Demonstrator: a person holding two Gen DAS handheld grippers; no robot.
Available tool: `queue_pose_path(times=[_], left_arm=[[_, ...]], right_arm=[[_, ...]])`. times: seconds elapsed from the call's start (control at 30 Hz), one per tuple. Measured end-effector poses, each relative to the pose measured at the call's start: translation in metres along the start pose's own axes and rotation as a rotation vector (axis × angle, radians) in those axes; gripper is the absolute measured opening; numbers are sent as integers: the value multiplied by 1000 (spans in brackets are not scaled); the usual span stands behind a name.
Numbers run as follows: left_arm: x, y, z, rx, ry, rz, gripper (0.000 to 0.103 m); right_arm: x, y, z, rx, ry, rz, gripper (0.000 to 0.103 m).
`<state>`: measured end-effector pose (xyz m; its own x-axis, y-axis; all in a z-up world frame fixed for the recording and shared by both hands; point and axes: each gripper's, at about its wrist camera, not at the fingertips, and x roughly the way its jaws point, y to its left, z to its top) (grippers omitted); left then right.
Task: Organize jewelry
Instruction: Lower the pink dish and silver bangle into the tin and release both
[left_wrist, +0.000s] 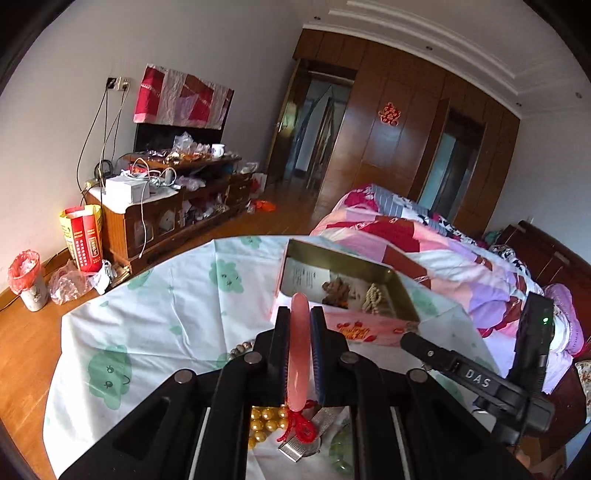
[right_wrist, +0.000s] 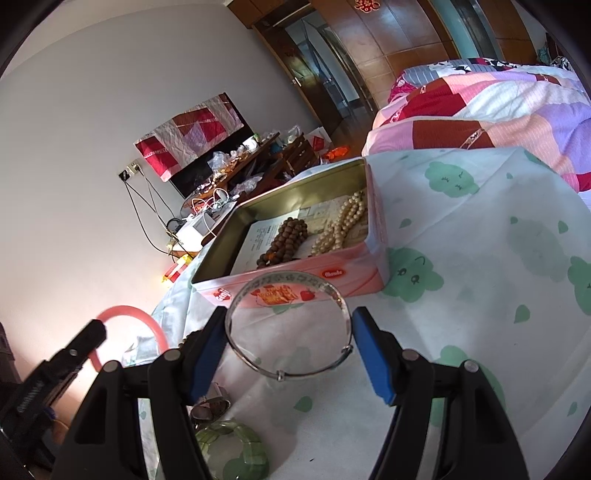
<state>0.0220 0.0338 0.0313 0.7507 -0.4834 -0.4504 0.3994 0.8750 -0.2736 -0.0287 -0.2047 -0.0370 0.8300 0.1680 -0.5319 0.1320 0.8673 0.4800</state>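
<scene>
Partly done: brown beads (right_wrist: 283, 238) & pearl strand (right_wrist: 343, 225) already in tin (right_wrist: 295, 286). Left gripper (left_wrist: 300, 332) pinches pink bangle (left_wrist: 299, 354), right gripper (right_wrist: 291, 350) spans silver bangle (right_wrist: 286, 325), both short of tin; gold beads (left_wrist: 264, 421), green bracelet (right_wrist: 232, 448) etc left on cloth (right_wrist: 480, 295)

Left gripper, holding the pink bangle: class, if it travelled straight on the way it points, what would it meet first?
Probably the near pink wall of the open tin, directly beyond the left gripper and pink bangle; depth is uncertain, so it might clear the rim.
</scene>
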Motion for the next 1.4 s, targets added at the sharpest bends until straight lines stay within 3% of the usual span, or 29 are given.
queue_pose_path(times=[0.27, 0.5, 0.63, 0.77, 1.03, 1.23, 1.4], left_arm=[[-6, -3, 7, 0, -29, -24, 10], [5, -21, 12, 64, -21, -65, 10], [18, -28, 32, 77, -42, -108, 10], [45, -37, 53, 86, -60, -137, 10], [122, -42, 66, 122, 25, -113, 10], [169, -37, 53, 163, 135, -81, 10], [183, -31, 53, 143, 158, -25, 10]], right_arm=[[-5, 2, 1, -11, -30, -9, 70], [-19, 16, 3, -93, -96, -40, 70], [-21, 27, 24, -161, -120, -48, 70], [-3, 27, 55, -204, -157, -112, 71], [65, 15, 82, -186, -90, -174, 71], [85, 14, 78, -219, -68, -203, 70], [91, 11, 75, -219, -24, -197, 71]])
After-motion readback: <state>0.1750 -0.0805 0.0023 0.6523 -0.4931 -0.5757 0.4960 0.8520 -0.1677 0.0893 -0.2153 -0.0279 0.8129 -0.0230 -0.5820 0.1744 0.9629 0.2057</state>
